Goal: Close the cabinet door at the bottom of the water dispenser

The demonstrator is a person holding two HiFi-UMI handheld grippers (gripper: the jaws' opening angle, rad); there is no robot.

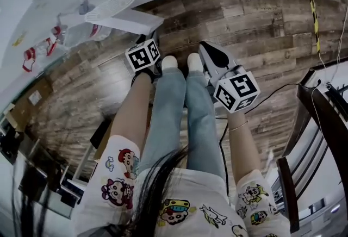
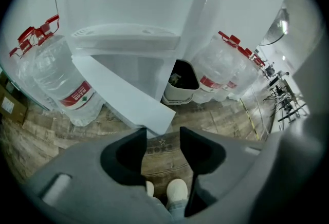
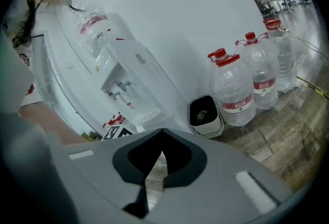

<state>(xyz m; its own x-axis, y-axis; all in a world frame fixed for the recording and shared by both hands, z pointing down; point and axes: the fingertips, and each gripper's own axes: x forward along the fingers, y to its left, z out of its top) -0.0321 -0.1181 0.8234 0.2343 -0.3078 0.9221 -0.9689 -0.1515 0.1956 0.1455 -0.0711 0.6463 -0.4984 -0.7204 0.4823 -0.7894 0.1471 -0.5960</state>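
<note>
standing before the open cabinet door (image 2: 123,97), arms lowered
forearms (image 1: 133,113) reach down beside the legs (image 1: 174,105); left gripper (image 2: 163,140) points at the wood floor (image 2: 216,115), jaws wide and empty; right gripper (image 3: 162,135) tilts less, jaws pressed together. just past the left jaws juts the door's free corner, swung out from the water dispenser (image 2: 154,2); bare floor right of it, then a bin (image 2: 177,95) and water bottles (image 2: 218,71).

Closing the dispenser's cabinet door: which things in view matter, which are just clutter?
Job:
water dispenser
cabinet door, open
left gripper, fingers apart
right gripper, fingers together

Clutter:
water bottles
bin
</note>
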